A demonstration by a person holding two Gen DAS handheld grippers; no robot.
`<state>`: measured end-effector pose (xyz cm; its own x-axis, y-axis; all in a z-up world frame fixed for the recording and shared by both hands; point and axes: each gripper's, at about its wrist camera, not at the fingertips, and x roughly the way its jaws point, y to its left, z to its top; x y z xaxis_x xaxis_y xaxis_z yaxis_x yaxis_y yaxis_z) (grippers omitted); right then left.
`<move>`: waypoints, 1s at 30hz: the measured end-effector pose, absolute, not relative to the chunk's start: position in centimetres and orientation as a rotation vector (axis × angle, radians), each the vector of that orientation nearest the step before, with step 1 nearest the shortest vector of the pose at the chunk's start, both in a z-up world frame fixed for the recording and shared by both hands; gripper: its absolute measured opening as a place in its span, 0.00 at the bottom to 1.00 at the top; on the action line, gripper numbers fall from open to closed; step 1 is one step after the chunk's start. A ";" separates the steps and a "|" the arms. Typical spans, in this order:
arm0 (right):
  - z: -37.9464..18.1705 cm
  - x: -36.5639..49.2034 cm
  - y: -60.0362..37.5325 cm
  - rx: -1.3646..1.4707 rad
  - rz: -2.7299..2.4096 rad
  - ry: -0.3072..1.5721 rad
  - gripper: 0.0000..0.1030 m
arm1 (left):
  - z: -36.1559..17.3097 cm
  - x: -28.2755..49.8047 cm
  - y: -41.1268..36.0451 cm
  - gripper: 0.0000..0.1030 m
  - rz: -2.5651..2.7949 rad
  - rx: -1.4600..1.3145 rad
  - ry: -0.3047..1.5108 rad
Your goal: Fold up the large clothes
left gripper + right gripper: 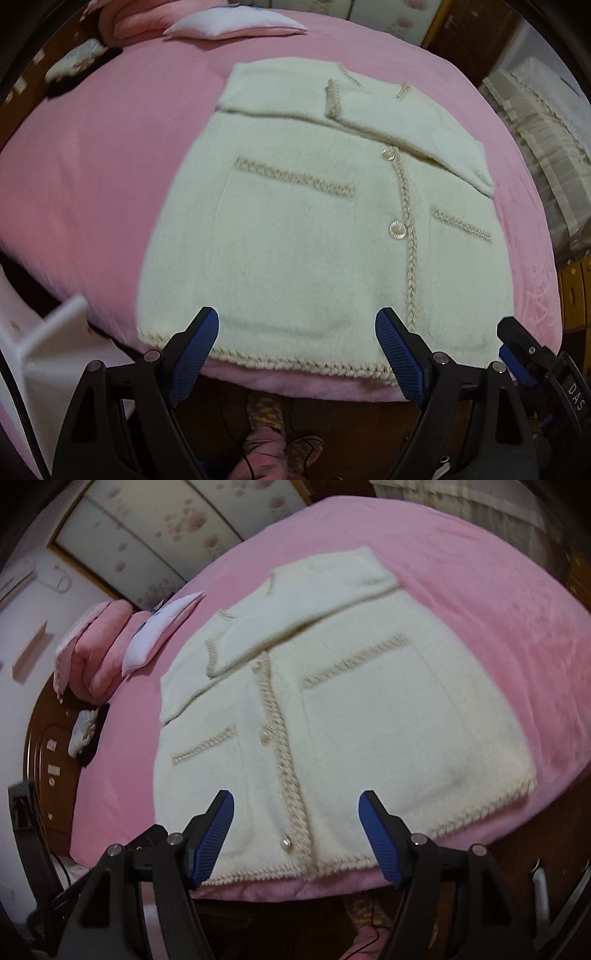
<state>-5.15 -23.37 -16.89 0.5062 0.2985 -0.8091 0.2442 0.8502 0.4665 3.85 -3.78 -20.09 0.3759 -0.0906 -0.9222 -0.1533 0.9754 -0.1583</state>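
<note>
A cream fluffy cardigan (295, 236) with beige braided trim, buttons and two front pockets lies flat on the pink bed, both sleeves folded across its chest; it also shows in the right wrist view (351, 716). My left gripper (297, 352) is open and empty, just above the hem at the bed's near edge. My right gripper (295, 836) is open and empty over the hem by the button band. The right gripper's tip (517, 350) shows at the right of the left wrist view.
The pink blanket (92, 166) covers the bed. A white pillow (236, 26) and a folded pink quilt (96, 650) lie at the head end. A dark wooden headboard (48, 768) stands left. A white object (48, 339) is near left. A person's feet (273, 435) and a cable are on the floor below.
</note>
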 end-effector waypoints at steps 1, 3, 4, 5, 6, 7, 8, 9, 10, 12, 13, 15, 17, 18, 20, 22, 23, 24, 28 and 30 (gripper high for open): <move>-17.6 -5.9 -23.9 0.607 0.024 1.061 0.68 | -20.8 3.2 -3.7 0.83 0.047 -0.248 1.190; -19.0 -7.2 -25.0 0.658 -0.003 1.070 0.68 | -22.2 1.7 -3.4 0.83 0.074 -0.272 1.187; -19.8 -8.0 -25.7 0.694 -0.019 1.075 0.68 | -22.9 1.1 -3.2 0.83 0.085 -0.289 1.183; -20.6 -8.7 -26.4 0.732 -0.030 1.074 0.69 | -23.6 0.6 -2.9 0.83 0.094 -0.310 1.178; -21.3 -9.2 -27.1 0.766 -0.038 1.071 0.69 | -24.6 0.0 -2.5 0.83 0.114 -0.335 1.182; -22.2 -10.0 -27.9 0.809 -0.051 1.063 0.69 | -25.5 -0.4 -2.2 0.83 0.145 -0.355 1.188; -22.8 -10.4 -28.4 0.834 -0.065 1.060 0.71 | -26.4 -0.9 -1.7 0.83 0.175 -0.380 1.191; -23.8 -11.1 -29.3 0.873 -0.094 1.056 0.71 | -27.1 -1.3 -1.2 0.83 0.195 -0.404 1.191; -24.6 -11.7 -30.0 0.903 -0.118 1.050 0.71 | -27.9 -1.8 -0.7 0.83 0.215 -0.439 1.189; -25.9 -12.6 -31.5 0.966 -0.157 1.020 0.71 | -29.2 -2.5 0.3 0.83 0.246 -0.490 1.181; -26.6 -13.1 -32.4 1.003 -0.192 0.995 0.71 | -29.6 -2.9 0.8 0.83 0.264 -0.513 1.169; -27.3 -13.8 -34.0 1.046 -0.277 0.940 0.71 | -30.2 -3.5 1.8 0.83 0.274 -0.560 1.137; -27.8 -13.9 -35.4 1.061 -0.333 0.889 0.71 | -30.6 -4.1 2.7 0.83 0.284 -0.608 1.106; -28.1 -13.7 -36.2 1.062 -0.347 0.866 0.71 | -30.7 -4.3 3.1 0.84 0.291 -0.627 1.096; -28.3 -13.1 -37.0 1.053 -0.360 0.840 0.71 | -31.2 -4.8 4.1 0.84 0.312 -0.678 1.067; -28.4 -12.5 -37.6 1.044 -0.363 0.826 0.71 | -31.6 -5.0 4.9 0.85 0.332 -0.720 1.040; -28.3 -12.0 -37.9 1.037 -0.359 0.819 0.71 | -31.7 -4.9 5.4 0.85 0.340 -0.744 1.030; -28.2 -11.8 -37.9 1.027 -0.359 0.814 0.71 | -32.0 -5.0 5.9 0.85 0.350 -0.775 1.018; -28.0 -10.1 -37.9 0.955 -0.340 0.819 0.71 | -32.9 -5.1 7.4 0.85 0.395 -0.857 0.951; -28.3 -9.3 -37.6 0.929 -0.339 0.846 0.71 | -33.0 -4.8 8.2 0.85 0.424 -0.864 0.923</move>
<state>-9.34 -37.56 -28.32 0.6399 0.0899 -0.7632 0.5915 0.5763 0.5639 -4.83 8.18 -32.96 0.5561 -0.0343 -0.8304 -0.6519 0.6017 -0.4615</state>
